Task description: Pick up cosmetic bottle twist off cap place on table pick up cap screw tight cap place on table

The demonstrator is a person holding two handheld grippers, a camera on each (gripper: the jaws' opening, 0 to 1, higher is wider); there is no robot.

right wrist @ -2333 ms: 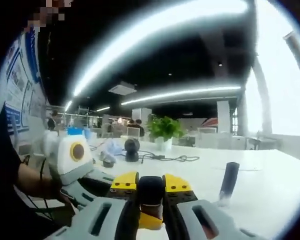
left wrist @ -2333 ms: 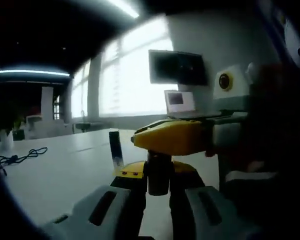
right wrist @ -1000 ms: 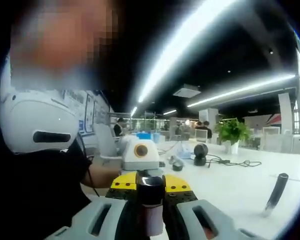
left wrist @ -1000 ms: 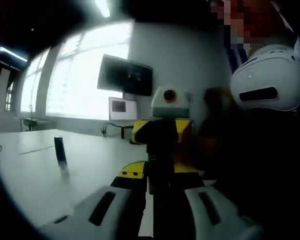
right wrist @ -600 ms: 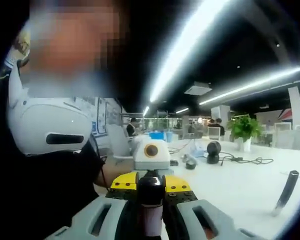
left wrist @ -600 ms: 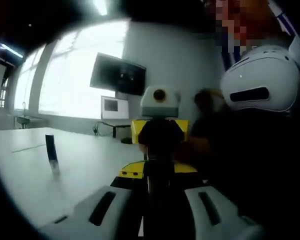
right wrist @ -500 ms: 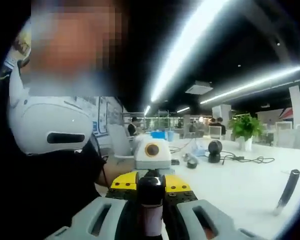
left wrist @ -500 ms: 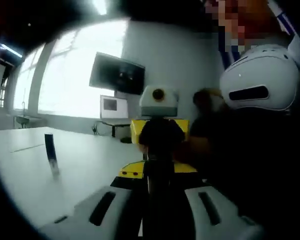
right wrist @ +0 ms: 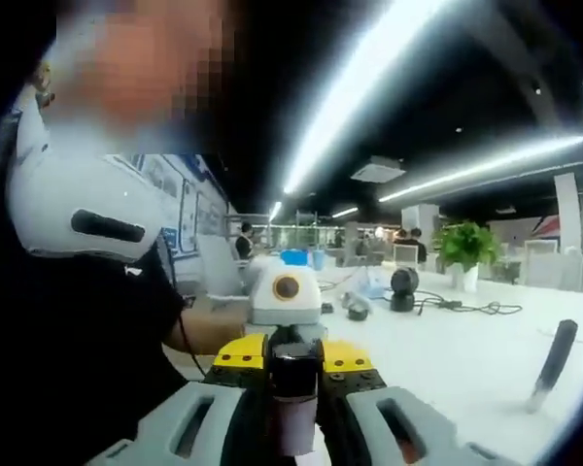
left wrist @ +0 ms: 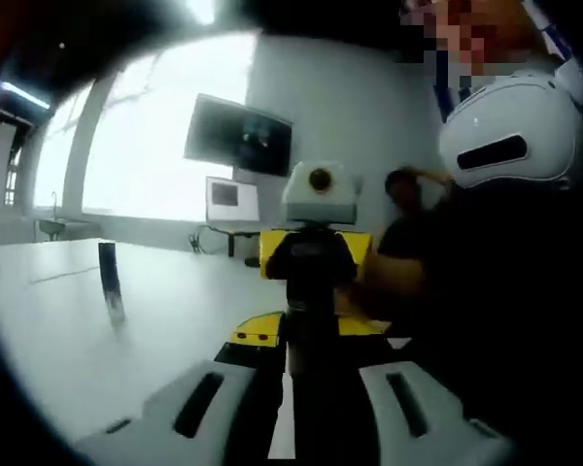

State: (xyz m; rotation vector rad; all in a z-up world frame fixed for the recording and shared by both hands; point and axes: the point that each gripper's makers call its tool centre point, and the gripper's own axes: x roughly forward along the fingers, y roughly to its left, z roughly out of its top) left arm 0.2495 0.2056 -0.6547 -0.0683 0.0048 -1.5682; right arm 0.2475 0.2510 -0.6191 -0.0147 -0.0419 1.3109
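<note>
White table (right wrist: 466, 364), cosmetic bottle (right wrist: 291, 413) between grippers

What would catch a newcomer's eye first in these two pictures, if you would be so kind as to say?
First, the cosmetic bottle held up off the table between both grippers: the right gripper is shut on one end of it, and the left gripper on the other, each facing the other's yellow-tipped jaws. Next, a dark slim tube standing alone on the white table, to the left in the left gripper view.
</note>
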